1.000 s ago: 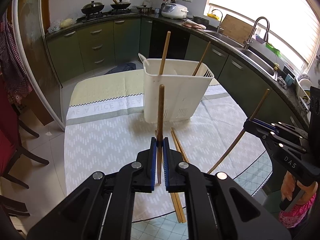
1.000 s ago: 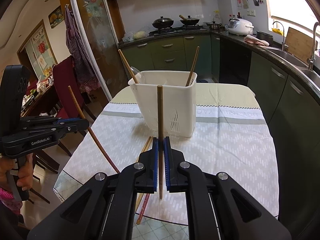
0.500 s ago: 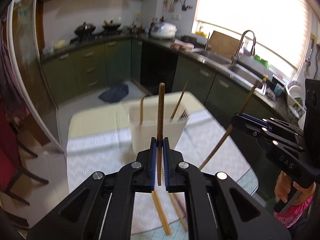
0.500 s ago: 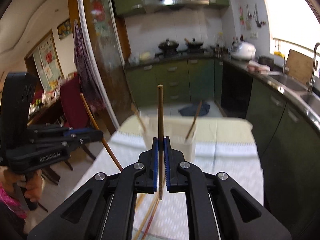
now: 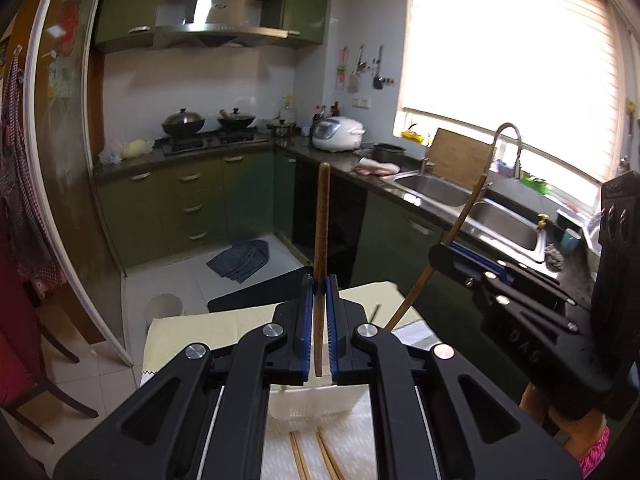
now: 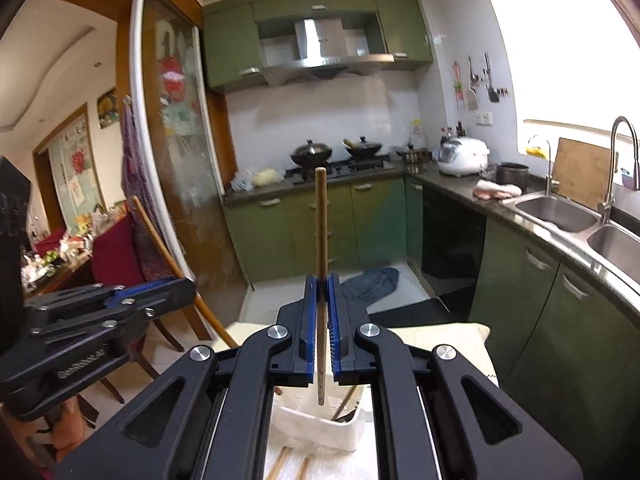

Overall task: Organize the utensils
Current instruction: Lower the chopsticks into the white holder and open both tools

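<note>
My left gripper [image 5: 320, 285] is shut on an upright brown chopstick [image 5: 322, 232], held high above the table. Below it sits the white utensil basket [image 5: 316, 406], mostly hidden behind the fingers. My right gripper [image 6: 321, 285] is likewise shut on an upright chopstick [image 6: 321, 232] above the same basket [image 6: 320, 428], which has chopsticks standing in it. Each view shows the other gripper at its side, right gripper [image 5: 442, 256] and left gripper [image 6: 182, 288], with a slanted chopstick [image 5: 466, 220] [image 6: 160, 240] in its grip. Loose chopsticks [image 5: 298, 458] [image 6: 280, 462] lie on the cloth in front of the basket.
The table wears a pale patterned cloth [image 5: 192, 332]. A green counter with a steel sink [image 5: 504, 226] runs along the right. A red chair [image 6: 116, 256] stands to the left. A blue cloth [image 5: 242, 256] lies on the floor beyond the table.
Both grippers have risen with their chopsticks and tilted up. The basket and table have slid to the bottom of each view, and more of the kitchen wall shows.
</note>
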`<action>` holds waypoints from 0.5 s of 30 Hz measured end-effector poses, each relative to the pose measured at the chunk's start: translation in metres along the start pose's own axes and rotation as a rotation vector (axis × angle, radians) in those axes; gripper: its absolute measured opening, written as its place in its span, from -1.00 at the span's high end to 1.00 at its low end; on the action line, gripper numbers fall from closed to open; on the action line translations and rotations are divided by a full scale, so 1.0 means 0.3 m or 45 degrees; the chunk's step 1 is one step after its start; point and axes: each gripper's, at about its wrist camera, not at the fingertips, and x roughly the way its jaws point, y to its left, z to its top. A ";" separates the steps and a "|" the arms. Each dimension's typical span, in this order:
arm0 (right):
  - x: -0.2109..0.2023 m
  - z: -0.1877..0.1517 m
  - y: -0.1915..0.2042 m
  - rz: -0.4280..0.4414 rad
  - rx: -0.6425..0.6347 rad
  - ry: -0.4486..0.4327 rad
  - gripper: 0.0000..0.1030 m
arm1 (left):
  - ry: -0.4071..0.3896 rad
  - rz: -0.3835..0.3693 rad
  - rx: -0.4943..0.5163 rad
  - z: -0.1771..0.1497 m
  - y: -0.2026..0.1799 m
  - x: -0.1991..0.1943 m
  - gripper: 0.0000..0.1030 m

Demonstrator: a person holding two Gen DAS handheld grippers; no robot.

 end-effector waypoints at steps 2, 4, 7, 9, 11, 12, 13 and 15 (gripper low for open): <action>0.073 -0.033 -0.008 -0.021 0.003 0.048 0.87 | 0.037 0.030 -0.002 -0.026 0.008 0.063 0.87; 0.141 -0.074 -0.014 -0.029 0.001 0.112 0.87 | 0.080 0.052 0.002 -0.052 0.019 0.124 0.87; 0.217 -0.126 -0.028 -0.033 0.002 0.180 0.87 | 0.138 0.064 0.000 -0.087 0.031 0.182 0.87; 0.249 -0.152 -0.042 -0.030 0.007 0.211 0.87 | 0.167 0.067 0.001 -0.111 0.034 0.199 0.87; 0.266 -0.171 -0.054 -0.030 0.014 0.222 0.87 | 0.183 0.070 0.006 -0.130 0.040 0.211 0.87; 0.271 -0.175 -0.055 -0.030 0.012 0.226 0.87 | 0.195 0.072 0.005 -0.138 0.042 0.217 0.87; 0.271 -0.174 -0.055 -0.028 0.011 0.229 0.87 | 0.201 0.071 0.003 -0.144 0.046 0.217 0.87; 0.265 -0.180 -0.048 -0.024 0.003 0.233 0.86 | 0.210 0.069 0.002 -0.149 0.048 0.219 0.85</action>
